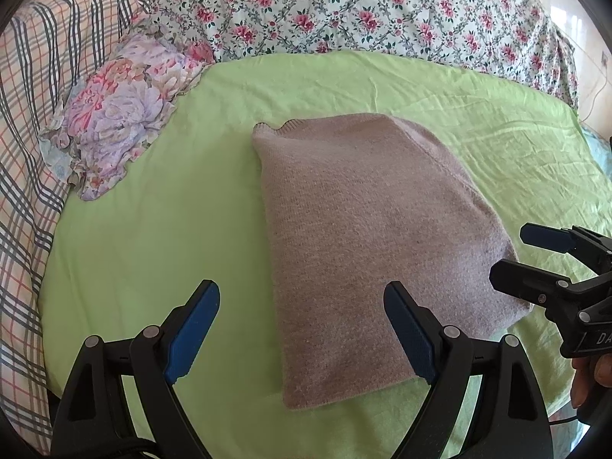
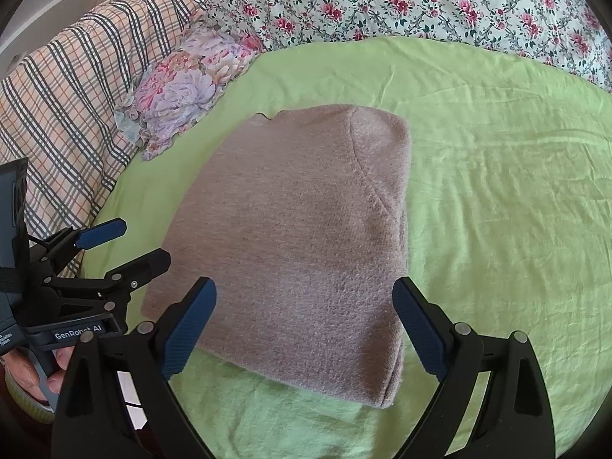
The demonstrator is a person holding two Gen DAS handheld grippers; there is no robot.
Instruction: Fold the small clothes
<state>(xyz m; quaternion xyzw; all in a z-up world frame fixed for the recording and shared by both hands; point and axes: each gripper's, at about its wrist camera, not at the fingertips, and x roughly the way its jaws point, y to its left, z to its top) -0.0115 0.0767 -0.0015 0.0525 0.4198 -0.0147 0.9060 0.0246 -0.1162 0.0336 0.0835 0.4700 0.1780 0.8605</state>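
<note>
A folded mauve knit sweater [image 1: 359,237] lies flat on the green sheet [image 1: 160,229]; it also shows in the right wrist view [image 2: 298,244]. My left gripper [image 1: 302,329] is open and empty, hovering above the sweater's near left edge. My right gripper [image 2: 306,329] is open and empty, above the sweater's near edge. The right gripper shows at the right edge of the left wrist view [image 1: 512,256], beside the sweater's right corner. The left gripper shows at the left of the right wrist view [image 2: 145,244], open.
A small floral ruffled cloth [image 1: 114,114] lies at the sheet's far left, also in the right wrist view [image 2: 183,88]. A plaid quilt [image 1: 34,114] lies along the left and a rose-print quilt [image 1: 363,7] across the back.
</note>
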